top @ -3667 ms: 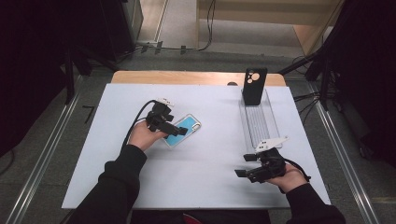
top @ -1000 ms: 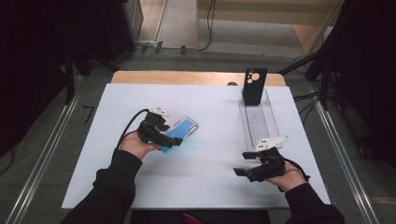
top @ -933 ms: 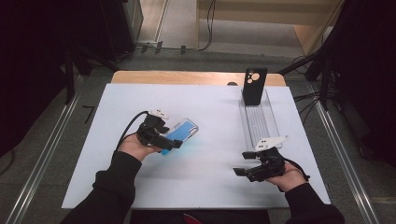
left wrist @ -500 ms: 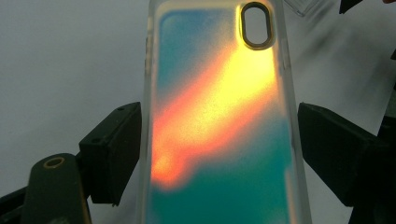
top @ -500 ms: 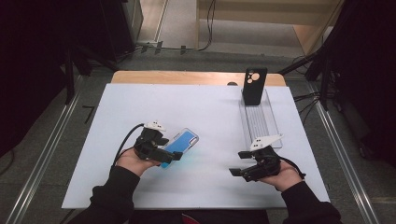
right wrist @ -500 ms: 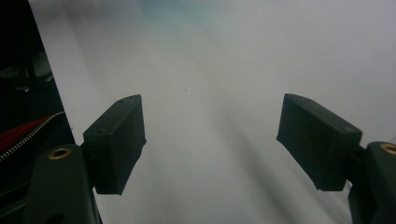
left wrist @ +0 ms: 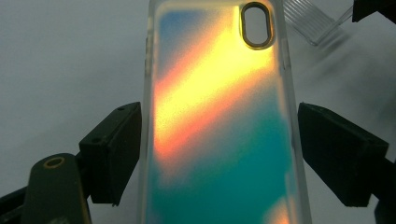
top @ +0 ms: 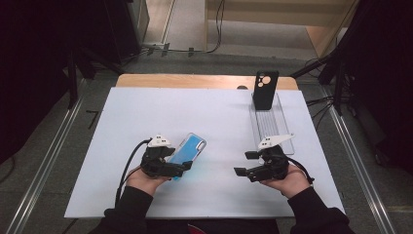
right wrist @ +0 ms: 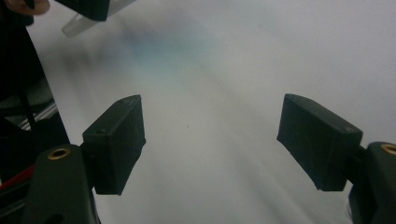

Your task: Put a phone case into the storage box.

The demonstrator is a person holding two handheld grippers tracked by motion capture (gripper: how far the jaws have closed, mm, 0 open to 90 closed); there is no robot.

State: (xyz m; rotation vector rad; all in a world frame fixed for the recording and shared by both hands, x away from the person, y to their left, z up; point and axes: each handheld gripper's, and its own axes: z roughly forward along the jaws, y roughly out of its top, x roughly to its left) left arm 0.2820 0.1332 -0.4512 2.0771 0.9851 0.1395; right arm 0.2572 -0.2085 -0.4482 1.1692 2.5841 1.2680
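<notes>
A translucent phone case (top: 191,148) with a blue, iridescent back hangs tilted just above the white tabletop (top: 195,112). My left gripper (top: 179,163) is shut on its long edges. In the left gripper view the case (left wrist: 219,116) runs up between both pads, its camera cutout at the top. My right gripper (top: 245,164) hovers at the front right, pointing left toward the case. It stands open, and its own view has nothing but bare table between its fingertips (right wrist: 210,140). A black phone case (top: 265,90) stands upright at the back right.
A clear ribbed rack (top: 270,124) lies flat at the right, with the black case at its far end; its corner (left wrist: 310,21) appears in the left gripper view. A wooden strip (top: 195,80) borders the table's back. Dark floor and metal rails flank both sides.
My left hand has carried the blue case toward the table's near edge. The right gripper has drifted slightly left and up, with its jaws still apart.
</notes>
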